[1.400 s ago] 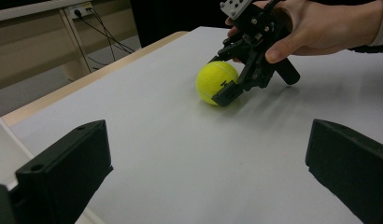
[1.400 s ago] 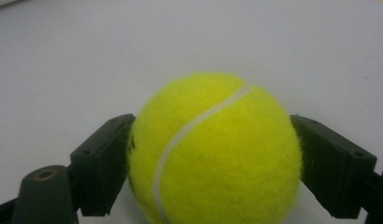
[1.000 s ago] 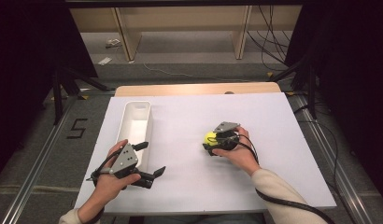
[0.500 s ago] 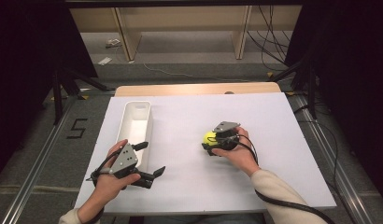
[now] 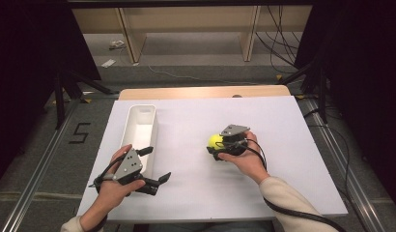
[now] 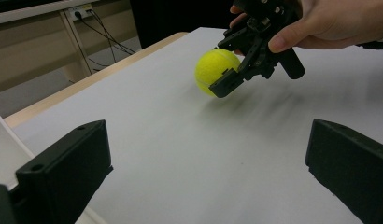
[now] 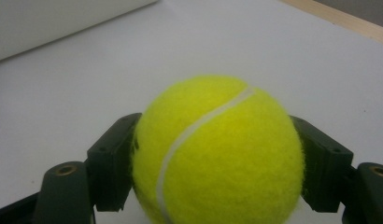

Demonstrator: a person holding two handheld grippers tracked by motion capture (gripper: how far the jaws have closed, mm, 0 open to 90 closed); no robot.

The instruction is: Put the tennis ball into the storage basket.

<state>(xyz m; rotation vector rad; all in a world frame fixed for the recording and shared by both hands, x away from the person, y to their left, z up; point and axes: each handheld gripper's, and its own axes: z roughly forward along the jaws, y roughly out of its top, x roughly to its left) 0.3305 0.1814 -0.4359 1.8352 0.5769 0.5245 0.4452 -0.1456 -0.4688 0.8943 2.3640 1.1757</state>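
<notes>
Yellow tennis ball (image 7: 217,154) between right gripper (image 5: 216,147) jaws

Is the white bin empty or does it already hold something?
Empty: the high view shows the white bin with a bare floor; the tennis ball sits outside, between the right gripper jaws.

- The table (image 5: 283,125) carries a tray (image 5: 140,126) on its left half, lying lengthwise from near to far.
- The left gripper (image 5: 155,166) sits at the tray's near end, just right of it, jaws wide apart over bare table.
- The tennis ball (image 5: 215,141) lies right of the tray, well apart from it, near the table's middle.
- The right gripper (image 5: 216,147) is at the ball, one jaw on either side, touching it.
- Behind the table stands a shelf unit (image 5: 186,29) on the floor.
</notes>
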